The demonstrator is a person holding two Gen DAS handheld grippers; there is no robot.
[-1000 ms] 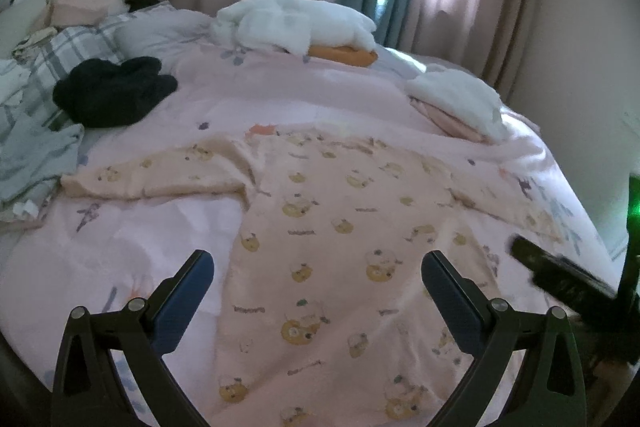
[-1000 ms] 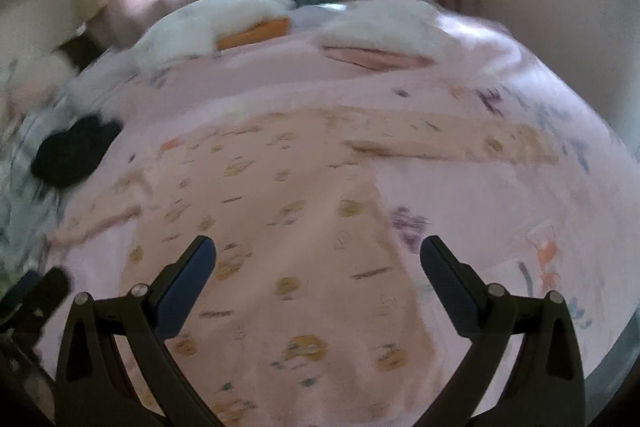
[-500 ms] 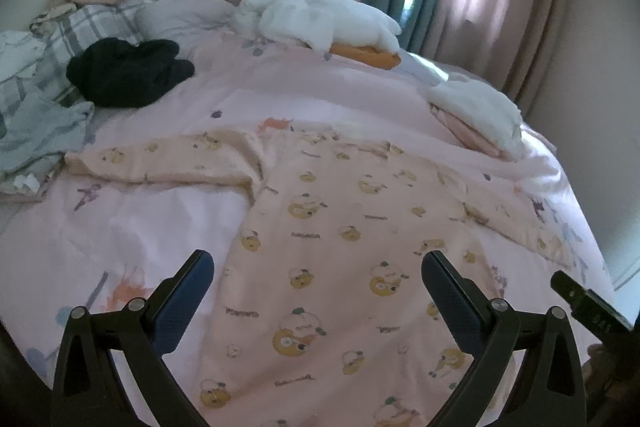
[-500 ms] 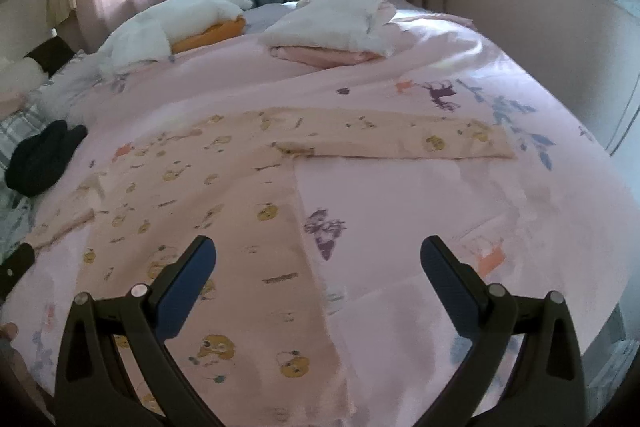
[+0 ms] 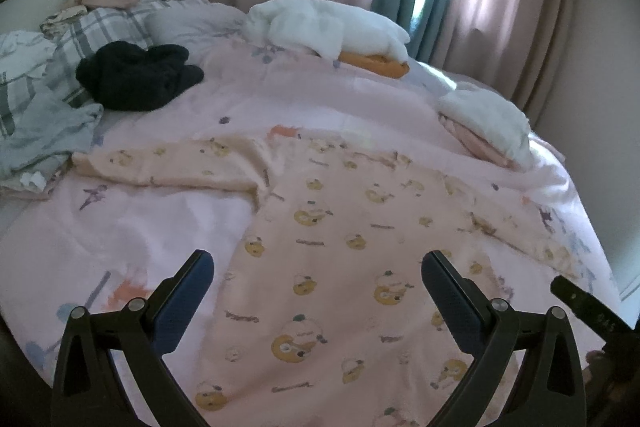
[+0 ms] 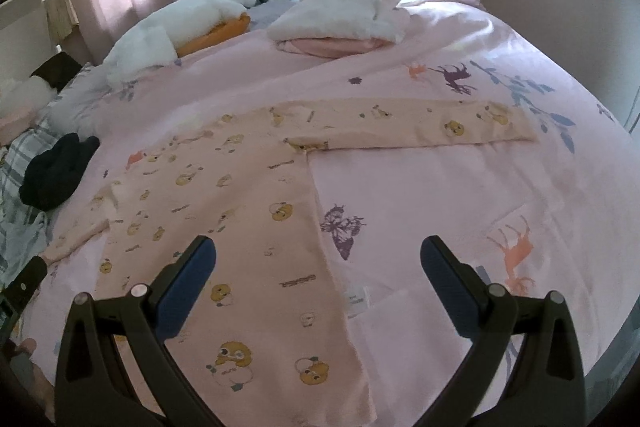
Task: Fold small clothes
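Observation:
A peach long-sleeved child's top (image 5: 340, 227) printed with yellow bears lies spread flat on the pink bedcover (image 5: 312, 99). It also shows in the right wrist view (image 6: 240, 195). Its left sleeve (image 5: 168, 163) is rumpled, its right sleeve (image 6: 420, 125) lies straight. My left gripper (image 5: 316, 283) is open and empty above the top's lower body. My right gripper (image 6: 316, 267) is open and empty above the top's right side edge. The right gripper's tip (image 5: 580, 303) shows at the left view's right edge.
A folded white and pink pile (image 6: 344, 19) sits at the far right of the bed. A white bundle over an orange item (image 5: 332, 27) lies at the back. A black garment (image 5: 136, 75), a plaid pillow (image 5: 92, 35) and grey clothes (image 5: 40, 131) lie left.
Both grippers have pulled back and up from the top, so more of the bed shows. The right gripper has swung to the right, over the top's right edge. Both stay open.

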